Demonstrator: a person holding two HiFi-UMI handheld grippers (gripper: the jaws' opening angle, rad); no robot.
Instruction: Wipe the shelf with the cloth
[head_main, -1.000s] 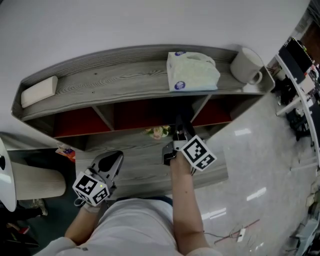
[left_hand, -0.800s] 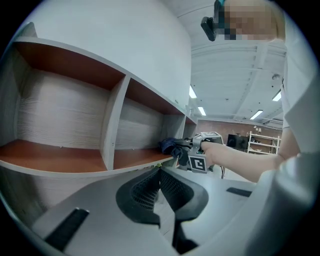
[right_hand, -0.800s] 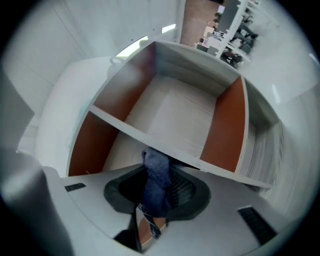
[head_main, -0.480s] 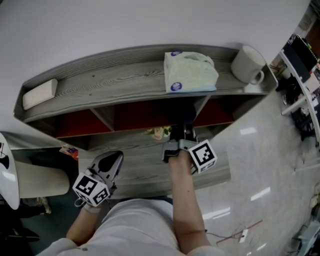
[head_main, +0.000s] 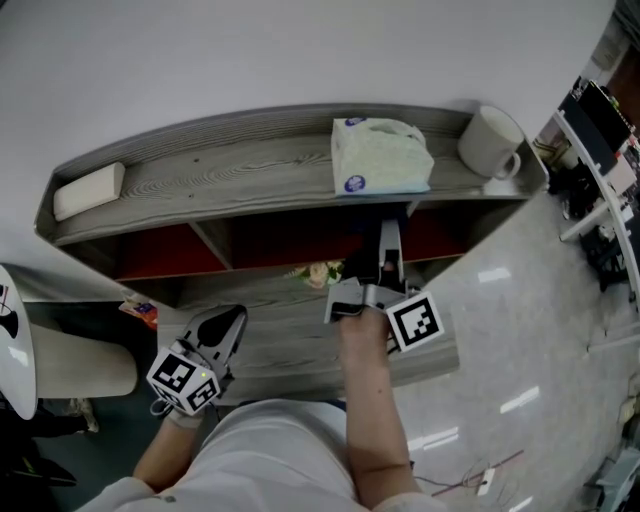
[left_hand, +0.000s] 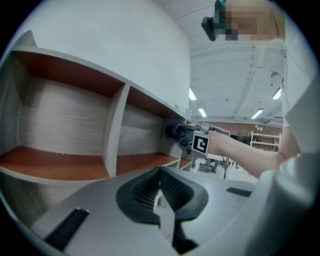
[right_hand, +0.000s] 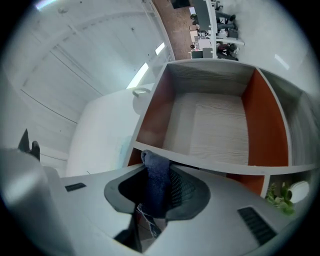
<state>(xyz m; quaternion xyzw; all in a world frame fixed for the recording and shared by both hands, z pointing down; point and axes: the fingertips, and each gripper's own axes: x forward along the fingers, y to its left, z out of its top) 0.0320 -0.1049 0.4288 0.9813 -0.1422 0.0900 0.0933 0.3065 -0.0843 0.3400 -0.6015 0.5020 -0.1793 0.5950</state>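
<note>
The grey wooden shelf (head_main: 250, 165) has red-brown compartments beneath its top board. My right gripper (head_main: 388, 242) points at the mouth of the right-hand compartment and is shut on a dark blue cloth (right_hand: 156, 176), whose end sticks out past the jaws. In the right gripper view the compartment (right_hand: 215, 125) opens straight ahead, just beyond the cloth tip. My left gripper (head_main: 230, 320) hangs low at the left over the lower board, shut with nothing in it. The left gripper view shows its jaws (left_hand: 159, 176) closed and the right gripper (left_hand: 186, 135) at the shelf front.
On the top board lie a white block (head_main: 88, 190), a tissue pack (head_main: 382, 155) and a white mug (head_main: 490, 142). A small plant (head_main: 318, 272) stands on the lower board near my right gripper. A white chair (head_main: 70, 365) is at the left, desks at the right.
My right gripper has pushed forward and a little to the right, so its jaws now reach the compartment's front edge. The left gripper has stayed put.
</note>
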